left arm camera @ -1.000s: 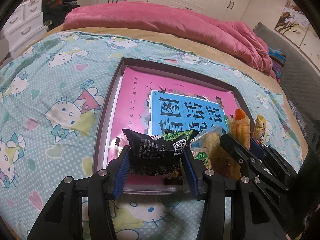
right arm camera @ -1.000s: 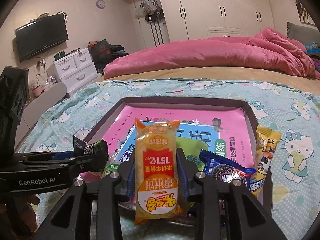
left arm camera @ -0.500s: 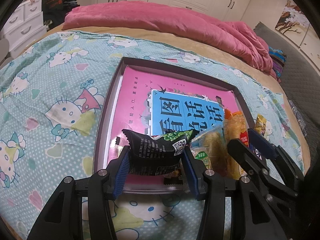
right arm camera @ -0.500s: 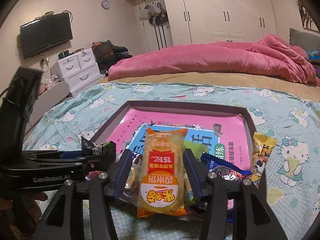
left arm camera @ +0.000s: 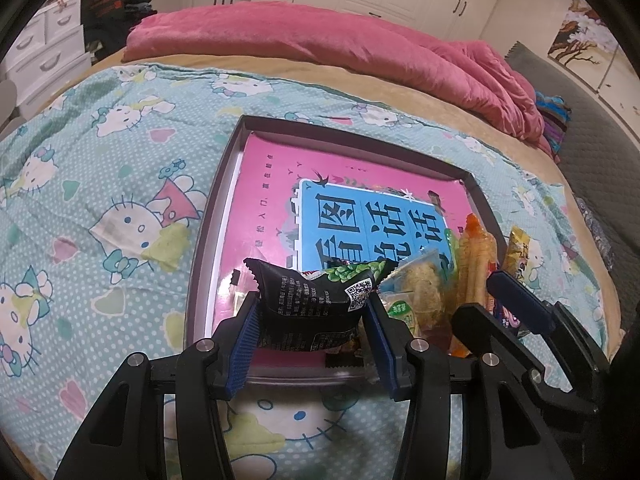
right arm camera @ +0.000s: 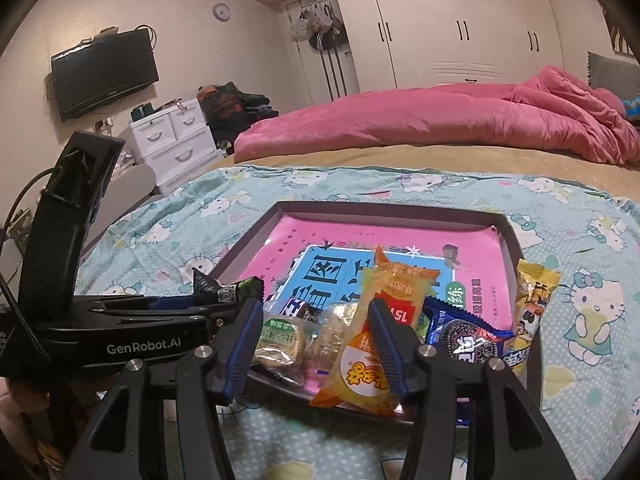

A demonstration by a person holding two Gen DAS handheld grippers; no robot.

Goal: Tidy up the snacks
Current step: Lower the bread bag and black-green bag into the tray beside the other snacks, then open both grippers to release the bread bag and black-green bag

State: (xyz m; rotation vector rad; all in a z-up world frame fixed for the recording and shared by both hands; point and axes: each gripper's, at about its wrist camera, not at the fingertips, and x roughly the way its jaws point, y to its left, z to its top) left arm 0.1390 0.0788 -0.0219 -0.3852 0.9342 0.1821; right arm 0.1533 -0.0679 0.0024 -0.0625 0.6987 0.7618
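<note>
My left gripper (left arm camera: 311, 299) is shut on a black and green snack packet (left arm camera: 304, 280) and holds it above the near edge of the dark tray (left arm camera: 216, 208). My right gripper (right arm camera: 314, 304) stands open at the tray's near rim. An orange-yellow cracker packet (right arm camera: 362, 372) leans tilted against the inner side of its right finger, and the left pad is apart from it. Between the open fingers lie a green-labelled clear packet (right arm camera: 280, 332) and other wrapped snacks. In the left wrist view the right gripper (left arm camera: 486, 296) shows beside the cracker packet (left arm camera: 476, 256).
A pink and blue book (left arm camera: 272, 200) covers the tray's floor. A blue cookie packet (right arm camera: 464, 332) lies at the tray's near right, and a yellow packet (right arm camera: 532, 300) rests over its right rim. A pink duvet (right arm camera: 440, 124) lies across the far bed. White drawers (right arm camera: 176, 140) stand left.
My right gripper's jaws opened and let go of the orange-yellow packet, which sank and tipped to lean in the tray. The left gripper and its black packet stayed still.
</note>
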